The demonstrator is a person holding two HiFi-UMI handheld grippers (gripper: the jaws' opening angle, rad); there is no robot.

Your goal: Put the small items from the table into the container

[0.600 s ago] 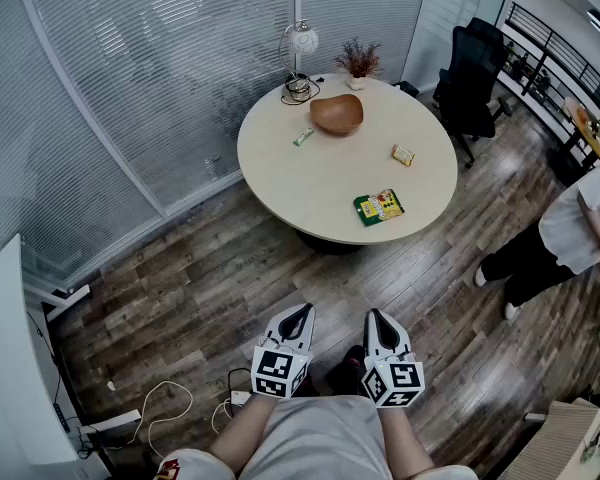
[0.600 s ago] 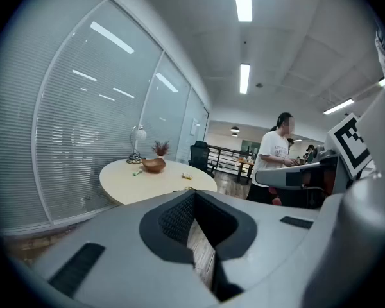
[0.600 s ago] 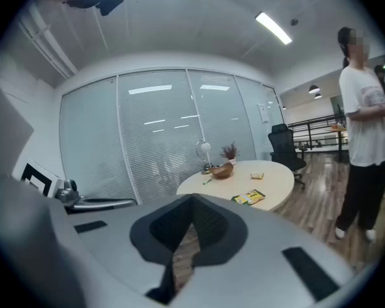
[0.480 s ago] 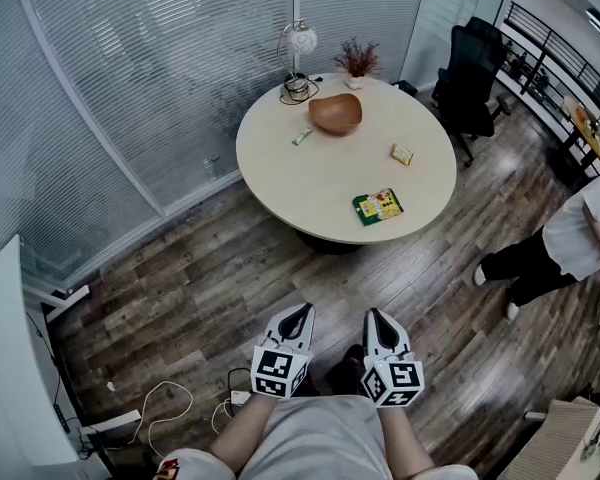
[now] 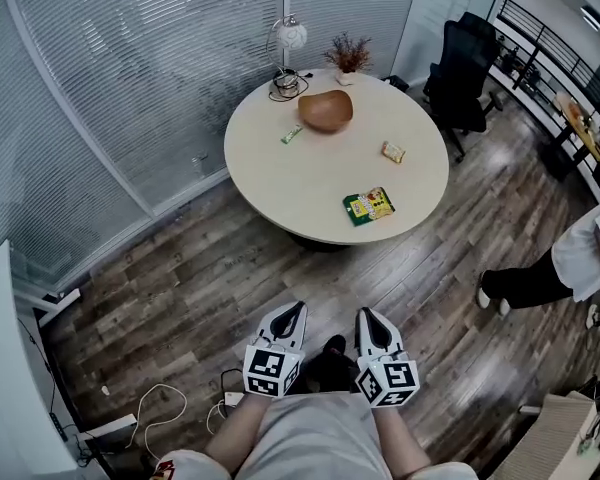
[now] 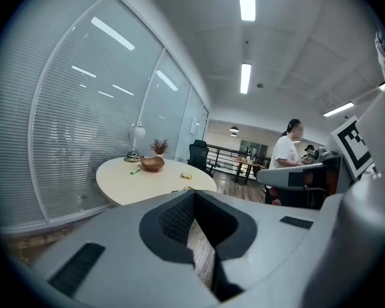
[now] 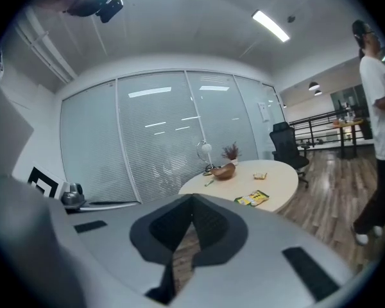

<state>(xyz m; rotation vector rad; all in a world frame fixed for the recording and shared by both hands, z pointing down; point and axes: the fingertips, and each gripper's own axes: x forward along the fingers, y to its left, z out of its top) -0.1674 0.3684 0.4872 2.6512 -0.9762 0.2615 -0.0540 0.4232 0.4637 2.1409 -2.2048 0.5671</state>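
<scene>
1. The left gripper (image 5: 294,310) and the right gripper (image 5: 368,316) were held low in front of the person's body, above the wooden floor. Both had their jaws pressed together with nothing between them.
2. Cables (image 5: 162,406) lay on the floor to the left of the feet; a step to that side could probably catch on them.
3. Another person (image 5: 580,260) stood at the right, near the path, so a bump seemed possible.
4. The round table (image 5: 280,180) was well apart from both claws, so nothing was within reach.
5. The green-yellow packet (image 5: 368,206) lay nearest, beside the near edge. It was flat, and jaws not spread in time would likely push it off.
6. Farther lay the small orange packet (image 5: 393,152) and the small green bar (image 5: 291,134).
7. Farthest was the wooden bowl (image 5: 325,110), probably the container, near the green bar.
</scene>
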